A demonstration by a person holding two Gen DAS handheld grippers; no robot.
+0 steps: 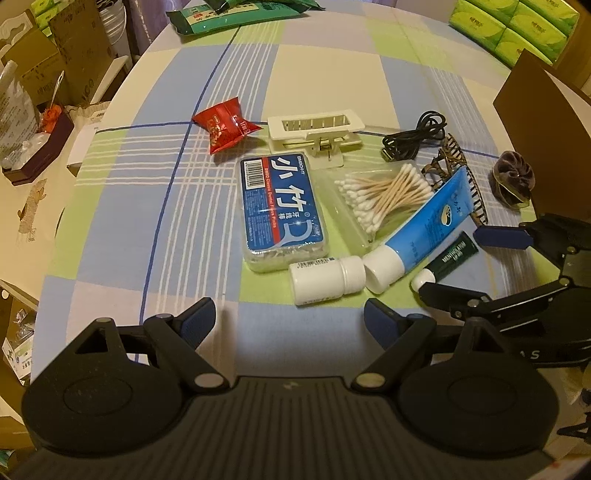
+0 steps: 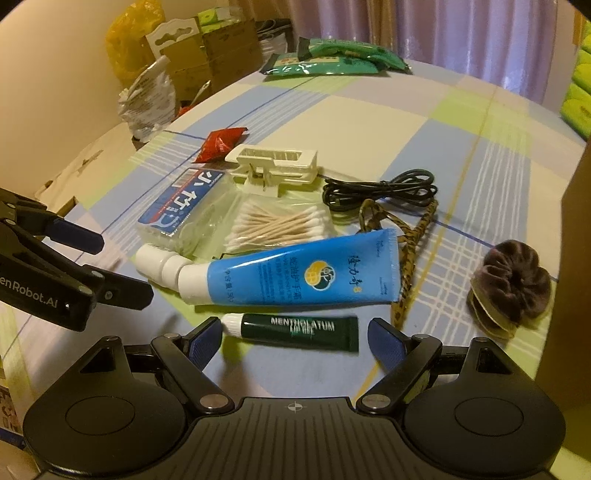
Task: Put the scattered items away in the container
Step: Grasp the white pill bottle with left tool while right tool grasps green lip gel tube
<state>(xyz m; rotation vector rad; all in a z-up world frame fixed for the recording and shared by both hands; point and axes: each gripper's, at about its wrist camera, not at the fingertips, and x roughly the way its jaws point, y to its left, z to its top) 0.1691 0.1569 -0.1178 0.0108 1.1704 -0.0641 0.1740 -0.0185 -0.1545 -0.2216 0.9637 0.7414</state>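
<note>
Scattered on the checked tablecloth lie a floss pick box (image 1: 282,208), a bag of cotton swabs (image 1: 384,197), a blue cream tube (image 2: 303,275), a white bottle (image 1: 327,277), a cream clip (image 1: 314,134), a red packet (image 1: 223,125), a black cable (image 2: 380,188), a leopard claw clip (image 2: 410,251) and a purple scrunchie (image 2: 511,286). My right gripper (image 2: 293,334) is open, and a dark green lip balm tube (image 2: 299,330) lies between its fingers on the cloth. My left gripper (image 1: 290,321) is open and empty, just short of the white bottle.
A brown cardboard box (image 1: 543,110) stands at the table's right side, next to the scrunchie. Green packets (image 1: 240,11) lie at the far edge and green tissue packs (image 1: 517,26) at the far right. Boxes and bags crowd the floor on the left.
</note>
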